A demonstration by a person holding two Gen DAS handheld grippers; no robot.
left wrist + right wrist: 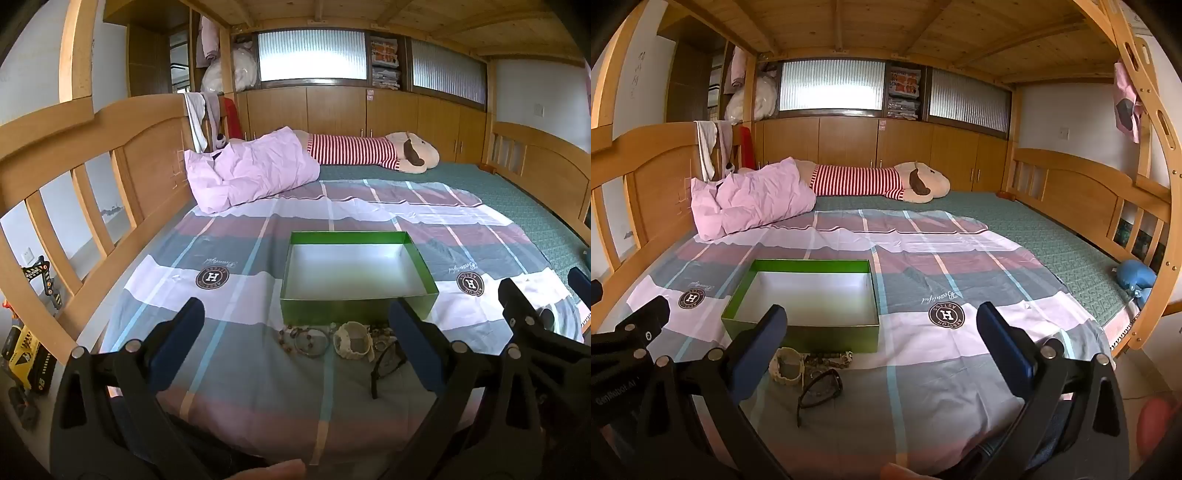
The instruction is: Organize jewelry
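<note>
An empty green box with a white inside sits open on the bed sheet; it also shows in the right wrist view. In front of it lie a beaded bracelet, a cream watch, small bead pieces and black glasses. The right wrist view shows the watch, a bead strand and the glasses. My left gripper is open above the jewelry, holding nothing. My right gripper is open and empty, to the right of the pile.
A pink pillow and a striped plush toy lie at the far end of the bed. Wooden rails run along the left, and a rail along the right. A blue toy sits by the right edge.
</note>
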